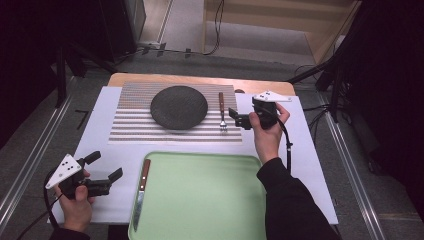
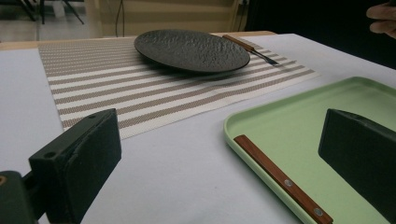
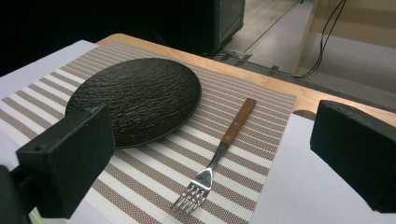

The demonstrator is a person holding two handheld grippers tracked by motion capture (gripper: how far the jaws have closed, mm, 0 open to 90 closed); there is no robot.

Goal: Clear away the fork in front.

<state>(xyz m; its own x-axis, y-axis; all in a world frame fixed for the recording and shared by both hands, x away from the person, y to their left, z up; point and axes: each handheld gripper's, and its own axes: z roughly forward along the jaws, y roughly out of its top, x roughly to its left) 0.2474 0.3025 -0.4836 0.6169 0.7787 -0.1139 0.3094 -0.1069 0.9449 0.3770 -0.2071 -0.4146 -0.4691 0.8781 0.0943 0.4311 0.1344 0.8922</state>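
Fork (image 3: 219, 154) right of plate (image 3: 135, 100): light, stiff, slippery; best gripped at wooden handle. Right gripper (image 1: 241, 120) and left gripper (image 1: 102, 172) jaws held open, empty.

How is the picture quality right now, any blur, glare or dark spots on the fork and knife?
High view: soft overall, surroundings black, fork and knife readable. Left gripper view: near jaws blurred, knife handle sharp, fork small and dim. Right gripper view: fork crisp, slight sheen on its tines, no harsh glare.

Grey floor (image 1: 30, 150), dark surroundings
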